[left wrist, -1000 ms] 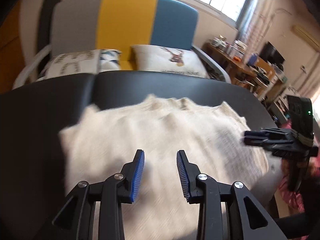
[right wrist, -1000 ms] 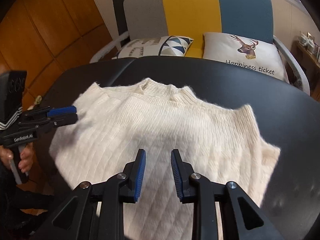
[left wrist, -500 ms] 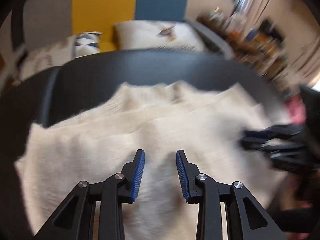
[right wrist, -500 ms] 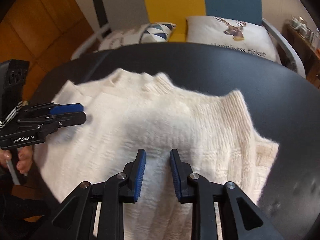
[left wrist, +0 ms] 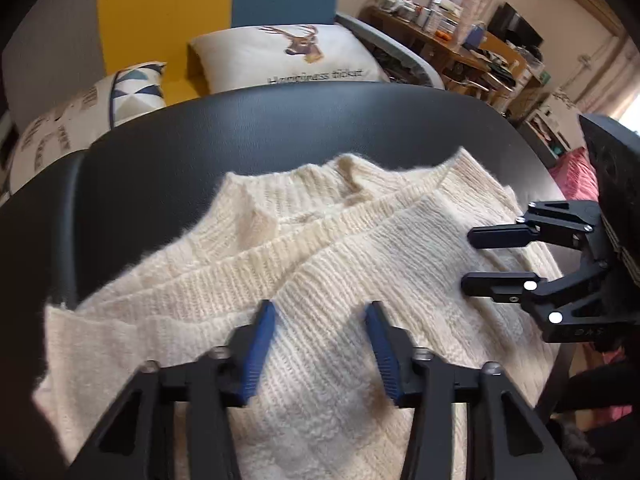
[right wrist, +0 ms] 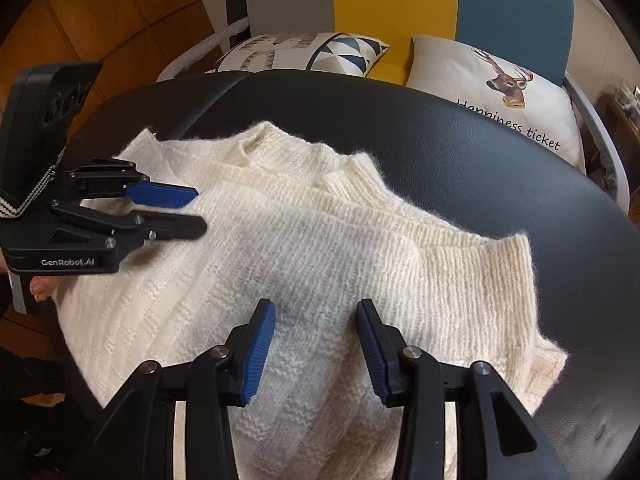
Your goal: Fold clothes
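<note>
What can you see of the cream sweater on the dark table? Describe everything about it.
The cream sweater is a fuzzy ribbed knit, lying flat and partly folded on the black table, with its collar at the far side. Layered edges cross its upper part. Its near edge hangs over the table's edge. The left gripper and right gripper hang over it with jaws open, gripping nothing; actual contact cannot be told.

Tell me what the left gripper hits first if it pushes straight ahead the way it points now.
Probably the cream sweater: the open left gripper points over its folded knit, low and close. Beyond lies the black table. How far above the fabric it hangs is unclear.
</note>
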